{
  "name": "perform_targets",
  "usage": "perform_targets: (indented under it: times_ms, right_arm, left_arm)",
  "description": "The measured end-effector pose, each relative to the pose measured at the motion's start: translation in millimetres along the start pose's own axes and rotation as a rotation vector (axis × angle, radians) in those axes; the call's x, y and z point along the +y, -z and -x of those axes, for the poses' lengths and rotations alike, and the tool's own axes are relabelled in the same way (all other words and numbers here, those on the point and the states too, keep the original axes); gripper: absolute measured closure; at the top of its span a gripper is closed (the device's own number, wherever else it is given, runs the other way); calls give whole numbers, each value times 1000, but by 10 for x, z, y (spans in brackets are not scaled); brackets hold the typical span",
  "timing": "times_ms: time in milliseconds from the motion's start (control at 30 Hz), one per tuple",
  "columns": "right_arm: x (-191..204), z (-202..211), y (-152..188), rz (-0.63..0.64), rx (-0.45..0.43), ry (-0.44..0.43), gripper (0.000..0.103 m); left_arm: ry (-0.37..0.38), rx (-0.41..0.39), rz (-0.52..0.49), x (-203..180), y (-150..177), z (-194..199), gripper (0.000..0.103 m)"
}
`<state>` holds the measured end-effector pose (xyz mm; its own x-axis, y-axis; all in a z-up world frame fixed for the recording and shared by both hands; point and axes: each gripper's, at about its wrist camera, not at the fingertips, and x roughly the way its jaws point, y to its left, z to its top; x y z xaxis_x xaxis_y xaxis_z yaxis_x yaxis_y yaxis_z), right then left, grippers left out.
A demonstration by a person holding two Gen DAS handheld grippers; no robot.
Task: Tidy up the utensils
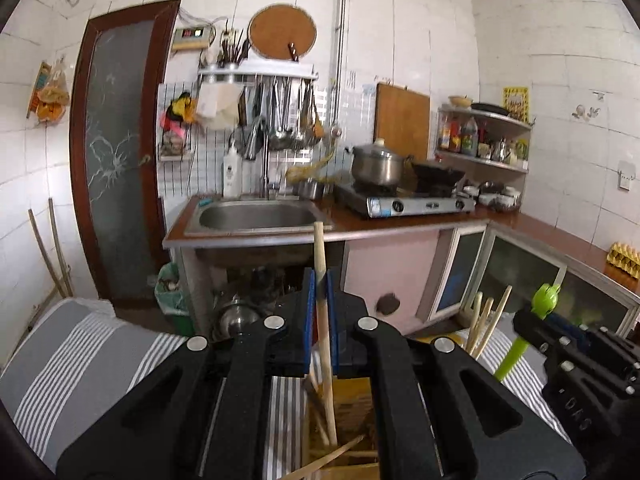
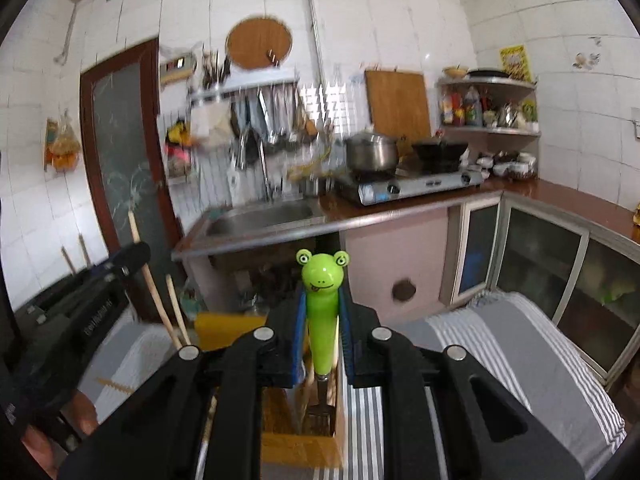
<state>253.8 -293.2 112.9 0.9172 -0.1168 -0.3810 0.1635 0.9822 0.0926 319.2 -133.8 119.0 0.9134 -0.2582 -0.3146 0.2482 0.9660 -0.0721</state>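
Progress: midway, both tools poised above wooden holder [image 2: 298, 440] on striped cloth [image 2: 520, 344].
Left gripper [image 1: 320, 280]: clenched on chopstick [image 1: 322, 300], tip down over holder.
Right gripper [image 2: 322, 308]: clamped on frog fork [image 2: 322, 320], prongs entering compartment.
Done: several chopsticks [image 1: 486, 320] already standing inside.
Left: lower, release both.

The chopstick [image 1: 325, 344] runs down behind the black jaws, its lower end hidden; the green fork's [image 2: 320, 316] tines (inside the wooden box [image 2: 304, 446]) look blurred.
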Motion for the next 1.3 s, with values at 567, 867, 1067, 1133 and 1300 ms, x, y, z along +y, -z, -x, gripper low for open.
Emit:
perform_targets:
  times_ms: [567,867,1067,1133,1300]
  right_arm:
    - [-141,1437,1029,50,-29,18,5]
    - [-73,1974,1841,21,-34,0,5]
    - [-50,2063,2080,19,-61,1,5]
    - [-16,2090,2083,39,-81,-2,5]
    - [68,2152,2124,86,-116,13,5]
  left_arm:
    - [-20,-29,0,473,830,1837,5]
    - [-73,-28,-41,571,1710,2407,5]
    - [-98,-82,-80,573,2021,2549,5]
    - [-101,-88,-84,573,2059,2545,5]
    - [-90,-71,-39,662,2059,2494,5]
